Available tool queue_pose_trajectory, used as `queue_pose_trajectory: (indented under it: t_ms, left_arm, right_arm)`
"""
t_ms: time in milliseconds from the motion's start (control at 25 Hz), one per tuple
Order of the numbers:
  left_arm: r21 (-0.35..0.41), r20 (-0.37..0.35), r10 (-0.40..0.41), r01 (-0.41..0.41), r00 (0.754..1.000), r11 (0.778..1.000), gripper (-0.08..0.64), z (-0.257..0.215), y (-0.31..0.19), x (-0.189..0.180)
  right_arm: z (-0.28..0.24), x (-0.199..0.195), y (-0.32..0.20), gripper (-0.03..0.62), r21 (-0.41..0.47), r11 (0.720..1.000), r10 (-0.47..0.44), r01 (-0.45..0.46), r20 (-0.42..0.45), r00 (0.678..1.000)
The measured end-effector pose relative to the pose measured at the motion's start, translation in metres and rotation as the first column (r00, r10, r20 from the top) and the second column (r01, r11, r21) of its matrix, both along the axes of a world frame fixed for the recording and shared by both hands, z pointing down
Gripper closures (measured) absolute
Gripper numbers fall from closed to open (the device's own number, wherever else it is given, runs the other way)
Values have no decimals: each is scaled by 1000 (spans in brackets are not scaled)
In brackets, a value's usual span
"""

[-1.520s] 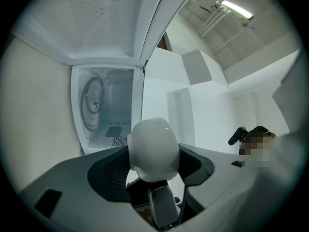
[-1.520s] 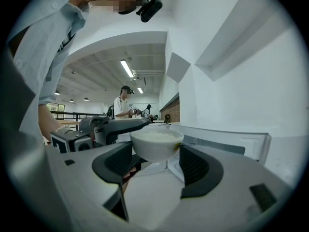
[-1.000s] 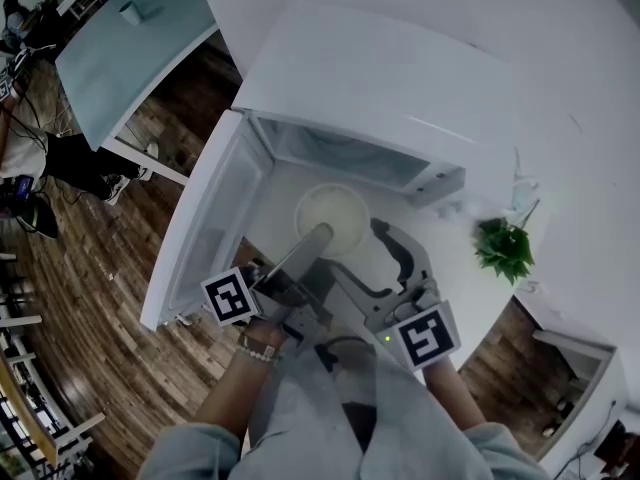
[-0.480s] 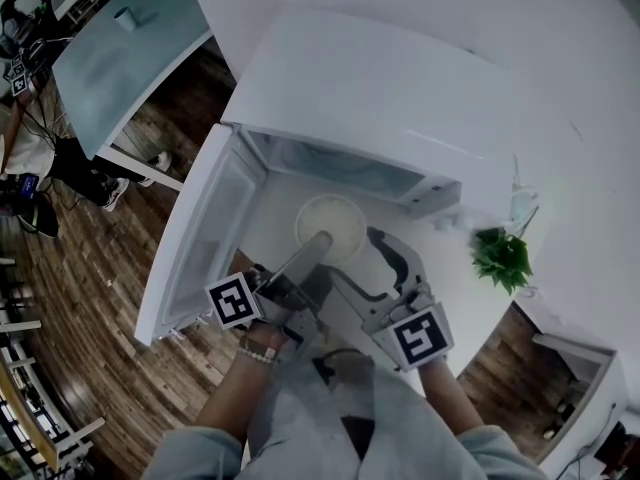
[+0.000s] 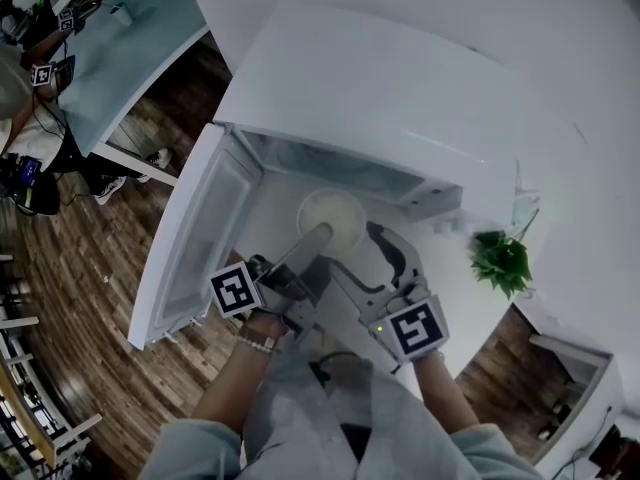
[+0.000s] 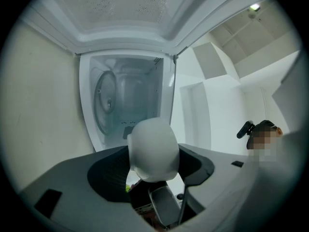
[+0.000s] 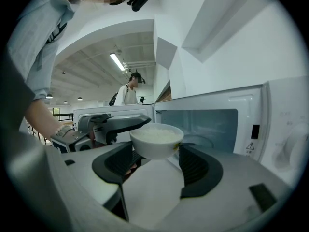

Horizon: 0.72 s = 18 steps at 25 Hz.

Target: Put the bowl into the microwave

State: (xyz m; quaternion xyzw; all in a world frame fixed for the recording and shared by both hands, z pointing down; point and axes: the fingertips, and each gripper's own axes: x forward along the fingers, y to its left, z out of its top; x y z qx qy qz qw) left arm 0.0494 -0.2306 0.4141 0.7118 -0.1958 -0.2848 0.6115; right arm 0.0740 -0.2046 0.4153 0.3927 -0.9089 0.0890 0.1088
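A white bowl [image 5: 335, 211] filled with white rice hangs just in front of the open microwave [image 5: 380, 88]. My left gripper [image 5: 322, 236] reaches in from the lower left, rolled on its side. In the left gripper view the bowl [image 6: 153, 149] fills the gap between its dark pads [image 6: 107, 172]. My right gripper [image 5: 340, 231] comes from the lower right, one finger curving round the bowl's right side. In the right gripper view the bowl [image 7: 157, 140] sits between its pads [image 7: 199, 166], and the left gripper's upper finger lies on the rim. The cavity [image 6: 125, 98] stands straight ahead.
The microwave door [image 5: 195, 238] hangs open to the left. Its control panel [image 7: 285, 129] is right of the opening. A small green plant [image 5: 502, 253] stands on the white counter to the right. A light blue table [image 5: 120, 48] and people are far left; a person [image 7: 128, 93] stands behind.
Both grippers and the bowl have stayed almost where they were before the opening. The head view has shifted slightly, and the people at the far-left table have moved.
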Motion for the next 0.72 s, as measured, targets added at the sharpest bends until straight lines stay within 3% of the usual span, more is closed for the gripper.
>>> queue_pose_trajectory:
  t_ms: [720]
  left_arm:
    - [-11, 18, 16, -16, 1000, 1000, 298, 30, -31, 10]
  right_arm:
    - [30, 10, -29, 285, -45, 998, 44, -44, -13, 999]
